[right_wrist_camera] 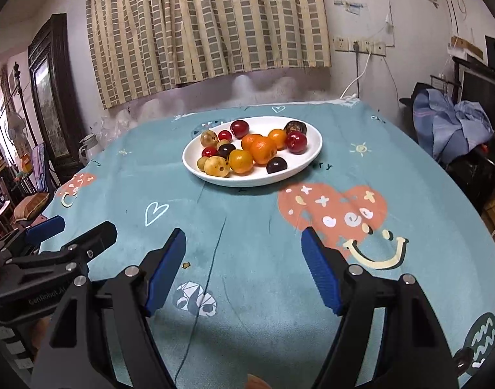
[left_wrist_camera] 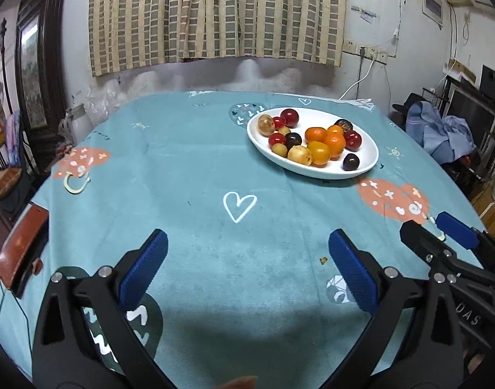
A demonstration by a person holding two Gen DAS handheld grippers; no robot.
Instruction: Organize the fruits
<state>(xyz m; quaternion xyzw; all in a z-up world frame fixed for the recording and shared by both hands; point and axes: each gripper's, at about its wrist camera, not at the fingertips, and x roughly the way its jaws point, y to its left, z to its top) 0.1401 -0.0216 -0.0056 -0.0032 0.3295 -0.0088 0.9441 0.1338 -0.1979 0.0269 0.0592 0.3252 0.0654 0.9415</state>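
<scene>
Two hand-held grippers open: left hand-held gripper (left_wrist_camera: 247, 259), right hand-held gripper (right_wrist_camera: 244, 259), fruits (left_wrist_camera: 312, 137) on plate (left_wrist_camera: 364, 168)

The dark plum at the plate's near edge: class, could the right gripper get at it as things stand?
Probably yes. The right gripper is open and empty, only bare tablecloth lies before the plum, which sits apart from the other fruit.

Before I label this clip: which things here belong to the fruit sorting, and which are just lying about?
Part of the job:
- white plate
- orange fruits
- red fruits
- dark fruits
- yellow fruits
- left gripper and right gripper, jaws open, empty

Lying about:
- curtain
- blue clothes
- framed picture
</scene>
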